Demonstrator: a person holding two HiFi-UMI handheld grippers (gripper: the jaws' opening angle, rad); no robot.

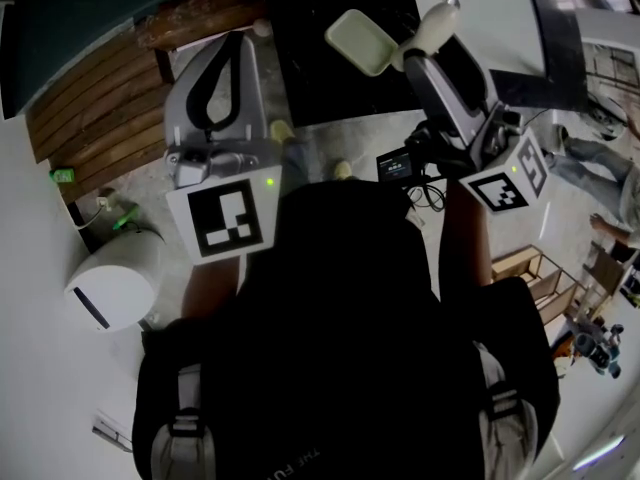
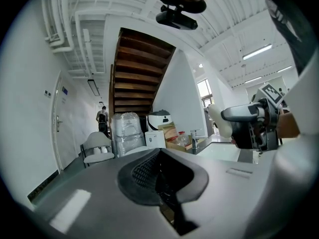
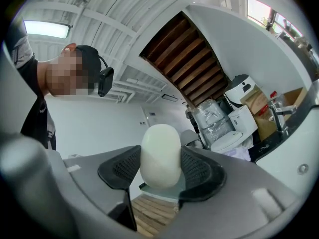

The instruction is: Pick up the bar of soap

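Soap bar (image 3: 160, 153) is clamped between right gripper (image 3: 160, 176) jaws, frame centre, long axis upright; left gripper (image 2: 159, 176) is closed, empty.

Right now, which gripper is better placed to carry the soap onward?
Right. The right gripper has its fingers clamped on the bar of soap, holding it up in the air. The left gripper is shut and empty, off to the side.

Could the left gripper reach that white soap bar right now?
Probably yes: only open air separates the left gripper from the soap bar, though its jaws are together and the right gripper clamps it.
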